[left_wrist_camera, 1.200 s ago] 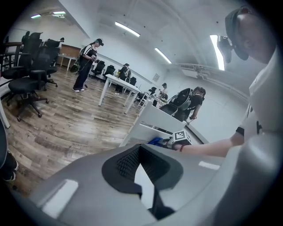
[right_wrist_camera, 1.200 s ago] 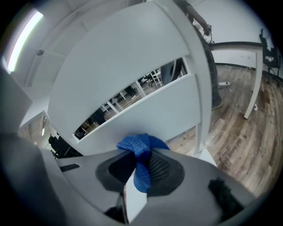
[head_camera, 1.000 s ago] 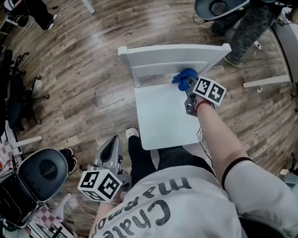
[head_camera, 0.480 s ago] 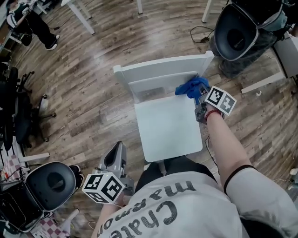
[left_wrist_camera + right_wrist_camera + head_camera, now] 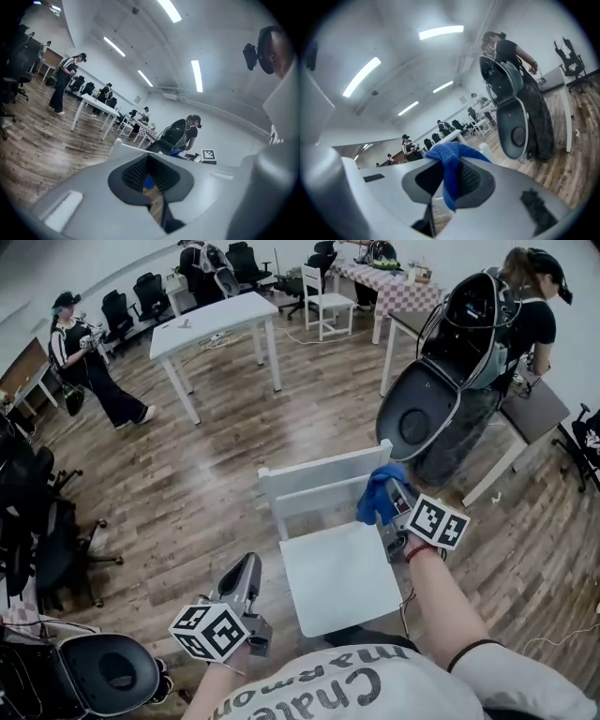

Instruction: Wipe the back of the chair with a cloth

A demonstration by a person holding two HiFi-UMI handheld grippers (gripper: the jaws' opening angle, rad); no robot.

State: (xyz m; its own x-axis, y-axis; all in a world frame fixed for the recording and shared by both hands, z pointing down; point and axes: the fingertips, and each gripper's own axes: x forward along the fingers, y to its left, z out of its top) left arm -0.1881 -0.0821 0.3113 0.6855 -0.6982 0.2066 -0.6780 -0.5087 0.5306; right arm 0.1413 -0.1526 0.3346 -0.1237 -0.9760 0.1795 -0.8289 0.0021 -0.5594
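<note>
Your right gripper (image 5: 390, 501) has its jaws clamped on the blue cloth (image 5: 449, 174). The cloth bunches above the jaws, and one strip hangs down between them. The bundle sits against the right end of the chair back (image 5: 319, 476), just below the top right corner post. The gripper reaches in from over the right edge of the seat (image 5: 339, 579). Its marker cube (image 5: 438, 523) shows two black-and-white square codes with no readable words.

Your left gripper (image 5: 249, 566) has its jaws drawn together to a thin slit with nothing held between them. You hold it low over the wooden floor (image 5: 187, 493), near the seat's front left corner but apart from it. Its jaws point away from you, roughly along the seat's left edge. Its own marker cube (image 5: 208, 631) carries the same kind of square codes.

The white chair faces you, with its back at the far side. Dark lettering on your shirt (image 5: 375, 690) appears upside down and cut off. It seems to begin "Chate" and "marmo", and I cannot read the rest.

Beyond the chair back stands a white table (image 5: 217, 317). At the far right a person (image 5: 530, 306) carries a large dark pack (image 5: 441, 399).
</note>
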